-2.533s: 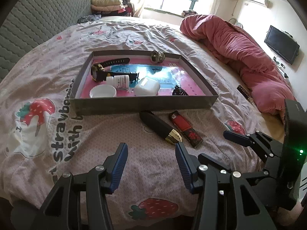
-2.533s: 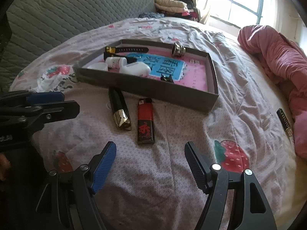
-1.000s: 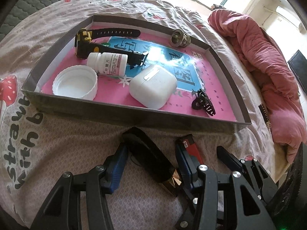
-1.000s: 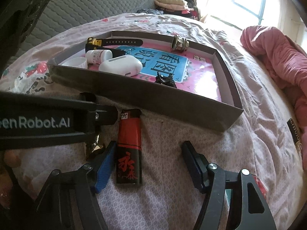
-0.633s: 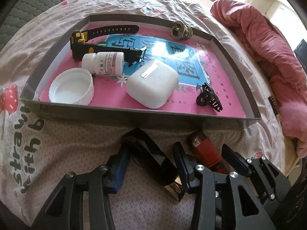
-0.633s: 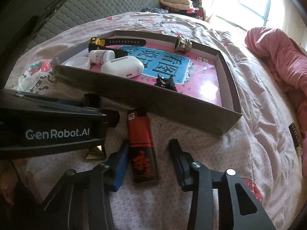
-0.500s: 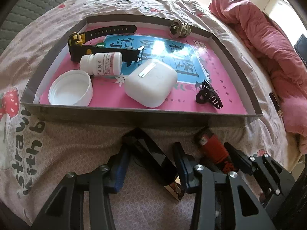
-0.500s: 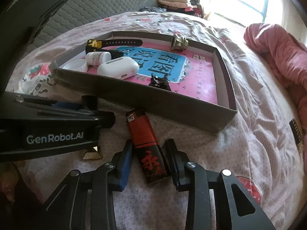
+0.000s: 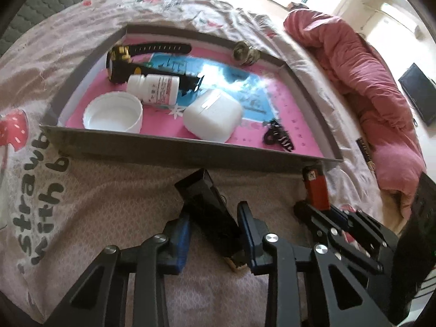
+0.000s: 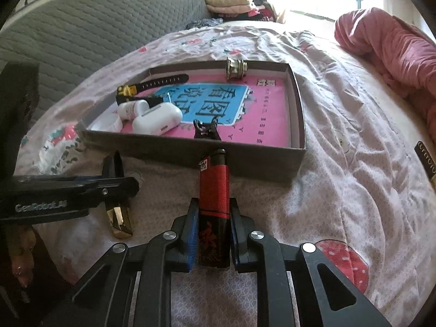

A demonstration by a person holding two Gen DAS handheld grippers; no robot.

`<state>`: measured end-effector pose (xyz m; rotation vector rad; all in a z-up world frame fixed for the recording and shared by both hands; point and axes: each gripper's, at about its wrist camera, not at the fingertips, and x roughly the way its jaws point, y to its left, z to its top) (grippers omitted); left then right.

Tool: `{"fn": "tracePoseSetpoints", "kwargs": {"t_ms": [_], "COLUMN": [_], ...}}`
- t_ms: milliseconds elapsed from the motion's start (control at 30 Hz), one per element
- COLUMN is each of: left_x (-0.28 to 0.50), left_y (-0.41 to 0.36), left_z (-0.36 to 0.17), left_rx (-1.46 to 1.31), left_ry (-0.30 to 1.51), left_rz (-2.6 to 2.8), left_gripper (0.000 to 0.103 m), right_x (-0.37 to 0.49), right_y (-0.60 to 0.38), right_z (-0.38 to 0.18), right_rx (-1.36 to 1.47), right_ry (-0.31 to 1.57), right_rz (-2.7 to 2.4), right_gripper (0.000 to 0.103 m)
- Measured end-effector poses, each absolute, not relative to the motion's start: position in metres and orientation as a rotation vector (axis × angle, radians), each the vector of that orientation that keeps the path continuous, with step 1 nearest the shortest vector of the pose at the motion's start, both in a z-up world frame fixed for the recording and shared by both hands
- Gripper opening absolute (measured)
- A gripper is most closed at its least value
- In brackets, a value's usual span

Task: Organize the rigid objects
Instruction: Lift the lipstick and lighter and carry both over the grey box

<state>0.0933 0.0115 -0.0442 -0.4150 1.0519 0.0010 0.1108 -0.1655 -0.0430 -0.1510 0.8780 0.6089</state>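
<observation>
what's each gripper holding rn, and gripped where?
Right gripper is shut on the lighter, at its lower body. Left gripper straddles the black case mid-body near its gold end; contact can't be told.

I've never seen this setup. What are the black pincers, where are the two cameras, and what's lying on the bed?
No robot here: a person carries a hand-held gripper in each hand, with a fisheye camera on each looking along its fingers. The right hand-held gripper is shut on a red lighter. The left hand-held gripper is shut on a black lipstick tube with a gold end. Behind them on the bedspread sits a shallow grey tray holding a watch, pill bottle, white lid, white earbud case, hair clip and a metal fitting.
</observation>
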Motion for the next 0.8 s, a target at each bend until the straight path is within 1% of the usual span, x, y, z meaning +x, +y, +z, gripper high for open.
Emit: {"fn": "tracePoseSetpoints", "kwargs": {"t_ms": [167,200,300,800], "left_x": [0.082,0.08,0.075,0.072], "left_y": [0.005,0.006,0.01,0.027], "left_z": [-0.03,-0.027,-0.02,0.007], "left_rx": [-0.366,-0.363,-0.359,-0.347], "left_ry": [1.0,0.988,0.961,0.856], "left_rz": [-0.018,-0.021,-0.013,0.01], "left_gripper": [0.03,0.027,0.024,0.023], "right_x": [0.11,0.109,0.107,0.108], "right_y": [-0.171,-0.172,-0.175,-0.178], "right_z": [-0.037,-0.034,-0.027,-0.012], "right_rx": [-0.117,-0.106,-0.083,-0.017], "right_ry": [0.862,0.853,0.822,0.769], "right_rz": [0.62,0.625,0.643,0.669], "right_gripper": [0.019,0.019,0.019,0.019]}}
